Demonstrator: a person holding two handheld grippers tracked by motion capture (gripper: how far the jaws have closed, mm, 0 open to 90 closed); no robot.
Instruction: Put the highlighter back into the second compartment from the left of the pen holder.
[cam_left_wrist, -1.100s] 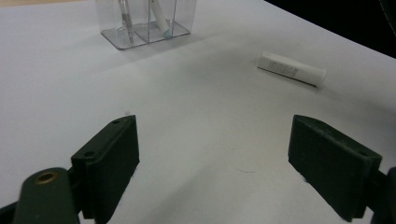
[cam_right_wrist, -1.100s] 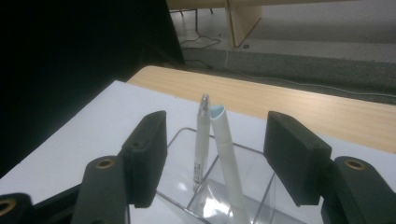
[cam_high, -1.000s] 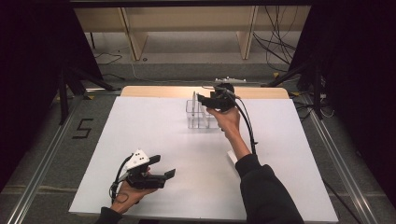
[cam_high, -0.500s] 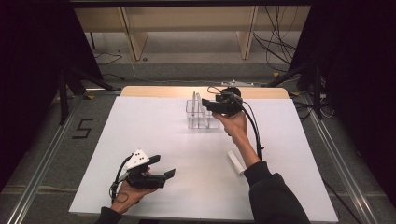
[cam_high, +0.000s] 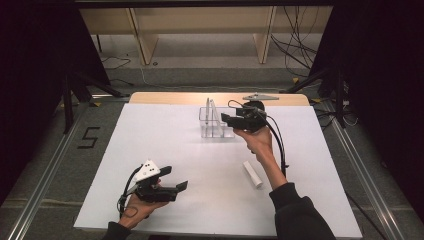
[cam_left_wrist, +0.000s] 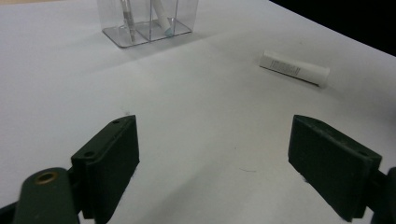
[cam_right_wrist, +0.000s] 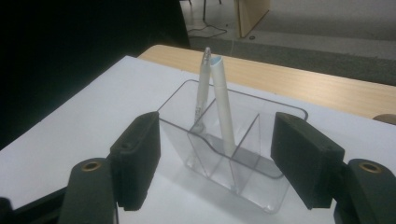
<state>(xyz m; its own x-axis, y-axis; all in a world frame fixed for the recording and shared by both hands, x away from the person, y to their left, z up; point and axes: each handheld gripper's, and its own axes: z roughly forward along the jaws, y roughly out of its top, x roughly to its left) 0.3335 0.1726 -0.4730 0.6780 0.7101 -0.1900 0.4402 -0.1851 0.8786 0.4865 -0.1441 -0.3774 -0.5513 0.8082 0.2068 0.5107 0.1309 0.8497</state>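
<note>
A clear plastic holder (cam_high: 214, 126) with several compartments stands at the far middle of the white table (cam_high: 165, 145). Two white pens (cam_right_wrist: 219, 105) stand upright in it. My right gripper (cam_high: 224, 119) hovers just right of the holder and points at it. Its jaws are open and have just been opening. Nothing is between them; the holder (cam_right_wrist: 233, 163) lies beyond the fingertips (cam_right_wrist: 140, 140). My left gripper (cam_high: 175, 178) rests open near the front left of the table, with bare table between its jaws. A white tube (cam_high: 252, 174) lies flat right of centre.
In the left gripper view the holder (cam_left_wrist: 144, 25) is far ahead and the tube (cam_left_wrist: 294, 69) lies to the right. A wooden strip (cam_high: 165, 98) borders the table's far edge. A grey three-cornered plate (cam_high: 260, 97) lies at the back right.
My right gripper has drawn back from above the holder, to the right and toward the person, and its jaws stand wider. The left gripper has not moved.
</note>
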